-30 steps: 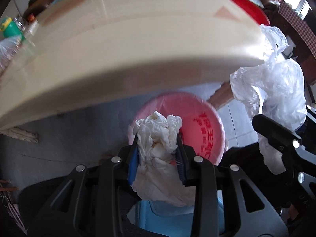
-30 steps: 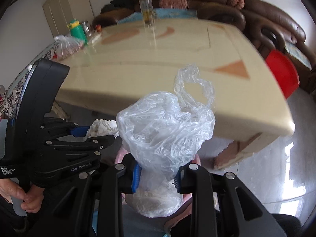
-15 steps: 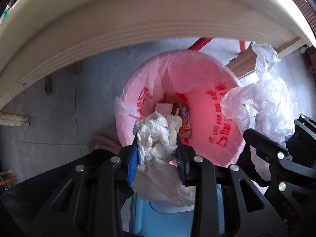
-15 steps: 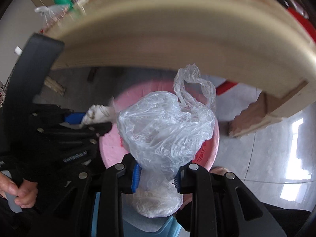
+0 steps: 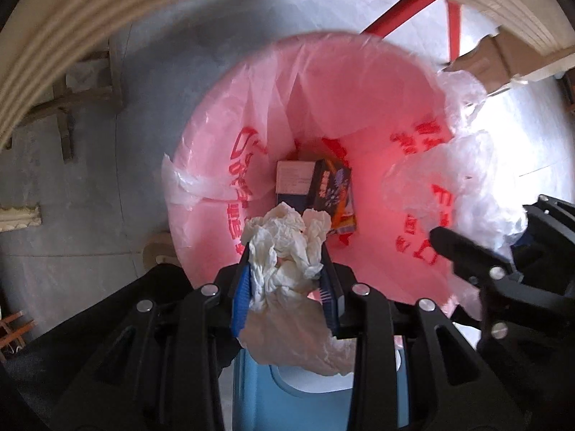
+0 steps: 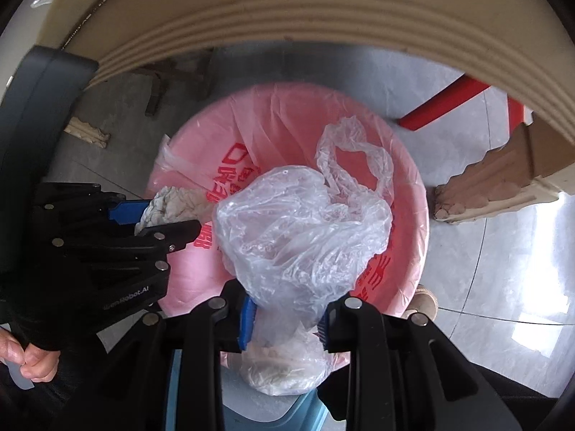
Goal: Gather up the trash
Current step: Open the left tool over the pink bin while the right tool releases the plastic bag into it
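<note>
My left gripper (image 5: 285,280) is shut on a crumpled white tissue wad (image 5: 285,248), held right over the open mouth of a bin lined with a pink bag (image 5: 251,115). Inside the bin lie a white carton (image 5: 293,179) and a dark printed box (image 5: 334,194). My right gripper (image 6: 285,314) is shut on a clear crumpled plastic bag (image 6: 302,230), which hangs above the same pink-lined bin (image 6: 287,115). In the right wrist view the left gripper (image 6: 169,221) with its tissue wad (image 6: 172,206) is at the bin's left rim.
The beige table edge (image 5: 90,18) arches overhead, with its carved leg (image 6: 478,186) to the right of the bin. Red chair legs (image 6: 442,102) stand behind the bin. A light blue stool (image 5: 305,406) is below the grippers. A hand (image 6: 21,359) grips the left tool.
Both grippers have dropped from table height to just above the bin, tilting downward. The bin's mouth and the boxes inside came into full view. Tissue and plastic bag stay clamped.
</note>
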